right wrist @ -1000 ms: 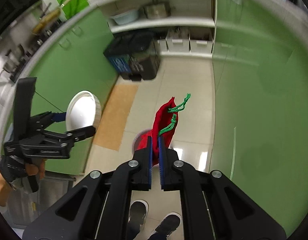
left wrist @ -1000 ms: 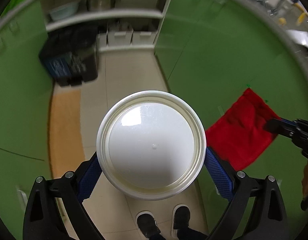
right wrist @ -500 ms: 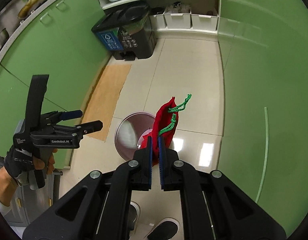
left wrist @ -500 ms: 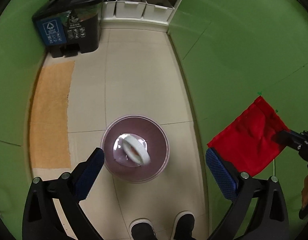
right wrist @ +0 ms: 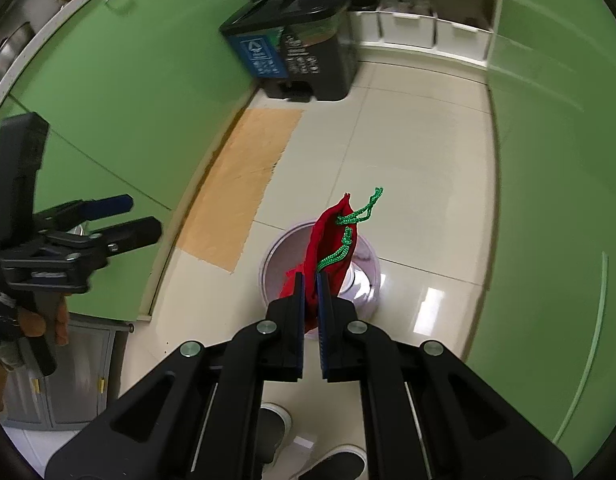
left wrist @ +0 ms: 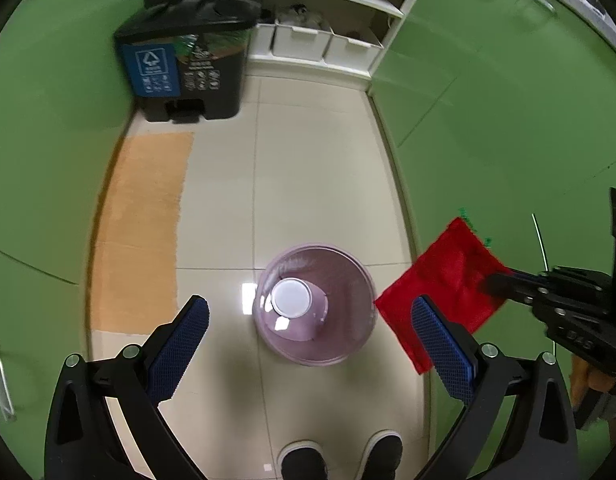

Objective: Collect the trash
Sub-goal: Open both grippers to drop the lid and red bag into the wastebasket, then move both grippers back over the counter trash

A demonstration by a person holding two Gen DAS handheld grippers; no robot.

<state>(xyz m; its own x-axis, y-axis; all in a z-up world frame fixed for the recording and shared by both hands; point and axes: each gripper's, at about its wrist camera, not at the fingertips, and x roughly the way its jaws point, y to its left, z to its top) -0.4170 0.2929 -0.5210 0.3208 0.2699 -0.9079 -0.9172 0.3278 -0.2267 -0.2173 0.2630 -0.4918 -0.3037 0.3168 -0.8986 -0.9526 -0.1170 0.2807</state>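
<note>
The white cup point(left wrist: 291, 298) that had filled the left gripper's point(left wrist: 310, 314) jaws a second before now lay inside the pink bin point(left wrist: 360, 280) on the floor, mouth up, toward the bin's 9 o'clock side. Those jaws stood wide apart and empty above it. At 3 o'clock of the bin, the right gripper point(right wrist: 311, 280) kept its jaws pinched on the red drawstring bag point(right wrist: 328, 236), green cord point(right wrist: 358, 212) dangling. One piece of trash seemed collected; the bag was probably next.
</note>
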